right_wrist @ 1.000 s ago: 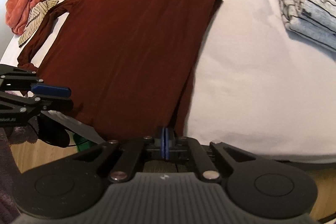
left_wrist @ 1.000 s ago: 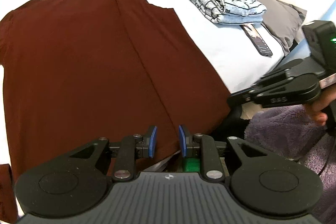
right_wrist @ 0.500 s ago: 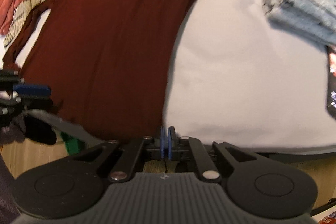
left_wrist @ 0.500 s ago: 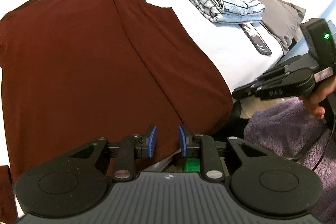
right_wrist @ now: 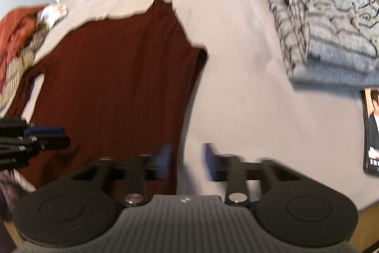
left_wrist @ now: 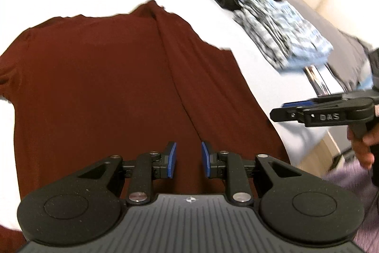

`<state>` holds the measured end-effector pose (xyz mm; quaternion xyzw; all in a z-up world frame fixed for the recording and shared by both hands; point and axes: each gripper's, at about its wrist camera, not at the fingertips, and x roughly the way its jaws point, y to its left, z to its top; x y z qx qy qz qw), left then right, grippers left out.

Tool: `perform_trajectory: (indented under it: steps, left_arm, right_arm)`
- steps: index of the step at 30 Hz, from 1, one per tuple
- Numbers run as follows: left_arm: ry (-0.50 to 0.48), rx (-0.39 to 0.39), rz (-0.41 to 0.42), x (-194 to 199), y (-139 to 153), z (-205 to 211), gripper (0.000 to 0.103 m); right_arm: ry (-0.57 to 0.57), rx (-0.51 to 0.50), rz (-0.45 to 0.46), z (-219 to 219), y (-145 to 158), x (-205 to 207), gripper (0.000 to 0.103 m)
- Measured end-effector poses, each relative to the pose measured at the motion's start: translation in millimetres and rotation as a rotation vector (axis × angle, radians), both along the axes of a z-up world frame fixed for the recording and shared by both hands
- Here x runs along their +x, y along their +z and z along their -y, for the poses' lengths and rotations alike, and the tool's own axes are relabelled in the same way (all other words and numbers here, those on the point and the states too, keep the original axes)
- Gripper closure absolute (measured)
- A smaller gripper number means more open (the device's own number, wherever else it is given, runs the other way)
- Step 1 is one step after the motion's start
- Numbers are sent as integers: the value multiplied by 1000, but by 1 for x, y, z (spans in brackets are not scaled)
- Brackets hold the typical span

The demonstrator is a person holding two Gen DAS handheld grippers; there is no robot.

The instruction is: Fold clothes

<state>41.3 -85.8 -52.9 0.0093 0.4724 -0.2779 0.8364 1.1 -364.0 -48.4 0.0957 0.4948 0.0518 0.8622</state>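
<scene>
Right hand-held gripper (right_wrist: 186, 161), clenched a second ago, now released at the maroon shirt (right_wrist: 123, 84)'s 4 o'clock hem. Left hand-held gripper (left_wrist: 188, 159) released, empty. Shirt flat on bed (right_wrist: 248, 110), right side folded inward; next grab likely.

Left hand-held gripper (left_wrist: 188, 159) agape, empty, over maroon shirt (left_wrist: 113, 87) on bed (left_wrist: 260, 72).

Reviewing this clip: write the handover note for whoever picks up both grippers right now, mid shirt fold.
Left gripper: open, empty, over the near hem of the dark red shirt.
Right gripper: open, empty, at the shirt's right edge near the hem; view blurred.
Shirt lies flat on the white bed, one lengthwise fold line already visible.
Folded striped pile sits at the far right; unfolded clothes heap at the far left.
Left to do: grip the hem, finish folding, stack it.
</scene>
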Motion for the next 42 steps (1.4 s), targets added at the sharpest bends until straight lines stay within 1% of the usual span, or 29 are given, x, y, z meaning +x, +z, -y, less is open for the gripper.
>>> perform_trajectory:
  steps: [2, 4, 7, 11, 13, 16, 18, 20, 23, 24, 26, 27, 29, 32, 33, 35, 38, 39, 41, 42]
  left_arm:
    - [32, -5, 8, 8, -1, -6, 83]
    - [64, -11, 16, 17, -1, -11, 83]
    - [110, -14, 27, 28, -2, -19, 83]
    - [167, 53, 34, 38, -6, -32, 83]
    - [194, 94, 33, 43, -6, -38, 83]
    - [200, 187, 29, 49, -3, -41, 82]
    - [185, 247, 37, 51, -1, -41, 82]
    - [165, 274, 27, 52, -2, -41, 82]
    - [161, 275, 7, 53, -8, -43, 82]
    - [162, 275, 2, 53, -9, -44, 82]
    - [165, 275, -8, 54, -13, -45, 82]
    - [166, 275, -12, 54, -15, -46, 82]
    - [169, 275, -22, 54, -18, -47, 82]
    - [173, 276, -37, 54, -23, -49, 83]
    - [172, 277, -38, 54, -24, -49, 82]
    - [168, 280, -34, 54, -25, -49, 82]
    - [167, 279, -28, 54, -25, -49, 82]
    - [168, 278, -25, 54, -23, -50, 82]
    - [173, 273, -11, 53, -19, -52, 82]
    - [180, 275, -1, 52, -15, -54, 81]
  right_arm:
    - [-34, 13, 32, 3, 4, 15, 60]
    - [-77, 34, 60, 8, 5, 30, 60]
    - [-130, 59, 78, 14, 3, 53, 60]
    - [-176, 41, 66, 12, -6, 78, 60]
    - [-205, 55, 50, 14, -12, 88, 60]
    - [-245, 77, 32, 18, -20, 102, 60]
    - [-265, 94, 31, 19, -25, 111, 60]
    - [-280, 107, 22, 19, -30, 117, 61]
    - [-298, 129, 21, 18, -38, 123, 63]
    - [-301, 132, 26, 18, -39, 125, 66]
    - [-293, 138, 33, 17, -39, 128, 86]
    - [-283, 140, 31, 16, -39, 129, 89]
    - [-274, 116, 41, 13, -36, 129, 92]
    - [-328, 4, 80, 13, -28, 125, 93]
    - [-342, -3, 78, 16, -28, 125, 93]
    - [-329, -1, 64, 16, -31, 127, 93]
    - [-297, -20, 54, 11, -33, 129, 92]
    - [-297, -23, 51, 10, -31, 130, 88]
    - [-297, -37, 52, 8, -27, 130, 70]
    - [-294, -58, 62, 5, -23, 129, 57]
